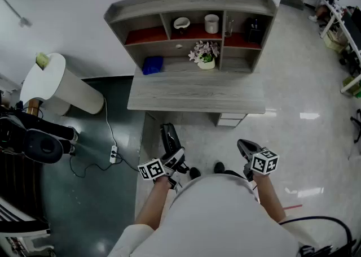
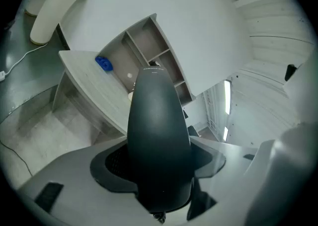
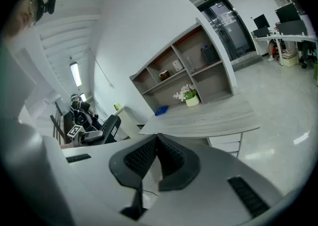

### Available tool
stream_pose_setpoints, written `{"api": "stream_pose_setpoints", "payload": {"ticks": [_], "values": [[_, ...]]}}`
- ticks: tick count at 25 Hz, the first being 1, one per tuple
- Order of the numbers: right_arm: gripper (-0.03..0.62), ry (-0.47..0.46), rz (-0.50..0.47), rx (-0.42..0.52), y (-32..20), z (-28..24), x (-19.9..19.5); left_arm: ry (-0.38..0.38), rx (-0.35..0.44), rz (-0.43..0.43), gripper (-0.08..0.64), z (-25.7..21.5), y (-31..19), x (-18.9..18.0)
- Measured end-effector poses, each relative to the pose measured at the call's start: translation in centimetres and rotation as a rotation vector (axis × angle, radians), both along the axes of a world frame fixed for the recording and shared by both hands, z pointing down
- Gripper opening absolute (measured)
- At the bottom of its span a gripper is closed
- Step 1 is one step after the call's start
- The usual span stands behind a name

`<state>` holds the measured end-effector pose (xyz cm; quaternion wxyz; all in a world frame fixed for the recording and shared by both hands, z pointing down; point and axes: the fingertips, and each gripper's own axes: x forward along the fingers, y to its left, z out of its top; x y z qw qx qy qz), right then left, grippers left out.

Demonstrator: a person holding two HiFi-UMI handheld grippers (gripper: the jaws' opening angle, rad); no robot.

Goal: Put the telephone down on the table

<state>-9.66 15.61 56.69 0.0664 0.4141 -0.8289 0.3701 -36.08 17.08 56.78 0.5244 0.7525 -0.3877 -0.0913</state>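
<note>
The telephone [image 1: 169, 136] is a black handset, and my left gripper [image 1: 172, 161] is shut on it, low in front of the person's body. In the left gripper view the telephone [image 2: 158, 135] rises between the two jaws and points toward the grey wooden table [image 2: 94, 86]. My right gripper [image 1: 244, 148] hangs at the right with its jaws shut and nothing between them [image 3: 156, 143]. The table [image 1: 197, 95] stands ahead of both grippers, apart from them. The right gripper view also catches the held telephone [image 3: 102, 129] off to the left.
A shelf unit [image 1: 192, 10] sits on the table's back, with a blue object [image 1: 152, 65], a flower pot [image 1: 205, 57] and a white cup [image 1: 211, 23]. A drawer unit [image 1: 231, 119] stands under the table. A white cylinder [image 1: 59, 86] and a cabled power strip [image 1: 113, 153] lie at the left.
</note>
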Motion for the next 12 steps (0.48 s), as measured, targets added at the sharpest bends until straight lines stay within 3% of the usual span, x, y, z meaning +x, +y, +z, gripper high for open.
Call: {"api": "stream_pose_setpoints", "payload": {"ticks": [12], "values": [[0.017,0.001,-0.016,-0.007,0.8,-0.1,-1.2,-0.005,-0.021,-0.001,0.308,0.1,1.3,-1.0]]}}
